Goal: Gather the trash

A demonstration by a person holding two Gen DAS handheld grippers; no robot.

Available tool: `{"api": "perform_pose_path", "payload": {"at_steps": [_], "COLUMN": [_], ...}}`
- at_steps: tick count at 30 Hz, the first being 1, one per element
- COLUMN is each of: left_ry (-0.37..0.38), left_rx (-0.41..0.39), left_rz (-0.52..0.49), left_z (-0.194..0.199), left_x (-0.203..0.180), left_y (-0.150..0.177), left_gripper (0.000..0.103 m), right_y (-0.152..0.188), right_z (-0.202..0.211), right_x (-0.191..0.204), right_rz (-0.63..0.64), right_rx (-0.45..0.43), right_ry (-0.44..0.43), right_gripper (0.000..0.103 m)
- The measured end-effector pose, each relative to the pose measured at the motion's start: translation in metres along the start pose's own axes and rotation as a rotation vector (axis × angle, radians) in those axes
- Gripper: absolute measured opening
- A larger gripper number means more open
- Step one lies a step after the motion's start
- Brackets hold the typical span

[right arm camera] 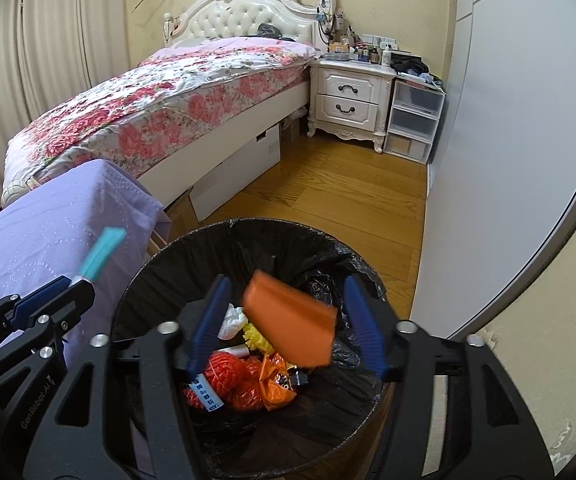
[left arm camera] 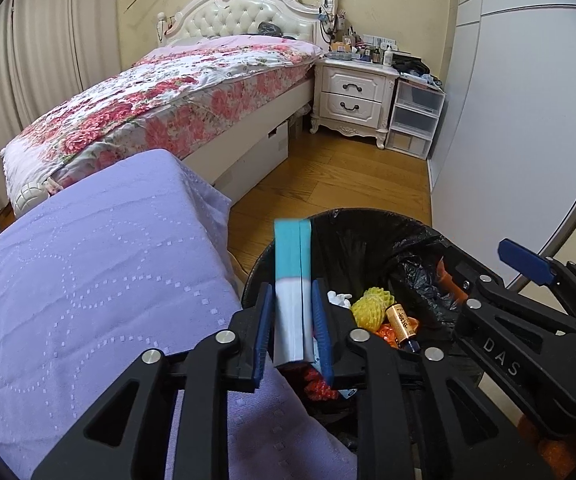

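**Both tools over the bin, two boxes between the pads**

Landmark: the black-lined trash bin (right arm camera: 248, 240).

Left wrist view only: my left tool (left arm camera: 293, 324) stands narrow, a teal-and-white box (left arm camera: 292, 276) upright between its blue pads at the bin's near-left rim. Whether the pads press on it I cannot tell; a slim gap seems to show on each side. A battery (left arm camera: 402, 326) and yellow foam net (left arm camera: 370, 304) lie inside the bin.

Right wrist view only: my right tool (right arm camera: 288, 328) stands wide above the bin's mouth. An orange box (right arm camera: 292, 320), blurred and tilted, sits between the pads, touching neither. Below it in the bin: red netting (right arm camera: 224, 372), orange wrapper (right arm camera: 274, 384), white tissue (right arm camera: 234, 320).

Around: a desk under a lilac cloth (left arm camera: 88, 280) touches the bin's left side. Beyond the bin, the flowered bed (right arm camera: 168, 108), a white nightstand (right arm camera: 348, 100) and bare wood floor (right arm camera: 348, 192). The orange box hides part of the bin's contents.
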State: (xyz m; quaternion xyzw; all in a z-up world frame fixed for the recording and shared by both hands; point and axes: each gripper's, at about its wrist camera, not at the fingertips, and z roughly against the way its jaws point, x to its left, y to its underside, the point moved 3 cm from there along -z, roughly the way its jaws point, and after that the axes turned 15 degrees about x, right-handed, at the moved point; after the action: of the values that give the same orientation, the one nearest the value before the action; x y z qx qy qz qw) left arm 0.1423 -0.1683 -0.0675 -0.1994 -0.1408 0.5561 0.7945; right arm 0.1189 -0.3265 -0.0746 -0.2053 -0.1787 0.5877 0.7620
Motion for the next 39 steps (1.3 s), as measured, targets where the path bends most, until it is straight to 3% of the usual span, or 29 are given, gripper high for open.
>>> {"api": "perform_pose_path", "payload": {"at_steps": [2,8,12,25,31,39], "left_ry": [-0.005,-0.011,-0.023,-0.106,-0.113,-0.118], "left_rx": [-0.002,-0.016,-0.033,-0.097,-0.115,-0.124], "left_rz": [0.007,0.036,0.044,0.077,0.126,0.159], "left_z": [-0.001,0.002,0.010,0.046,0.064,0.081], "left_x": [0.001,0.008,0.013,0.030,0.047,0.062], "left_y": [0.001,0.003,0.006,0.033,0.048,0.068], "left_gripper": [0.043,0.063,0.072,0.076,0.082,0.083], "right_y": [0.000,0.001,0.004,0.027,0.038,0.053], "right_z": [0.000,-0.001,0.005,0.034,0.054,0.077], "right_x": [-0.001,-0.007,-0.008,0.008,0.015,0.020], "right_rz": [-0.002,-0.025,-0.037,-0.011,0.004,0.017], "right_rx": [-0.004,-0.001,-0.012,-0.035,-0.061,-0.085], "right_ry": [0.010,0.025,0.031,0.001,-0.001,-0.010], "right_gripper": [0.066,0.068,0.075,0.083,0.084,0.085]}}
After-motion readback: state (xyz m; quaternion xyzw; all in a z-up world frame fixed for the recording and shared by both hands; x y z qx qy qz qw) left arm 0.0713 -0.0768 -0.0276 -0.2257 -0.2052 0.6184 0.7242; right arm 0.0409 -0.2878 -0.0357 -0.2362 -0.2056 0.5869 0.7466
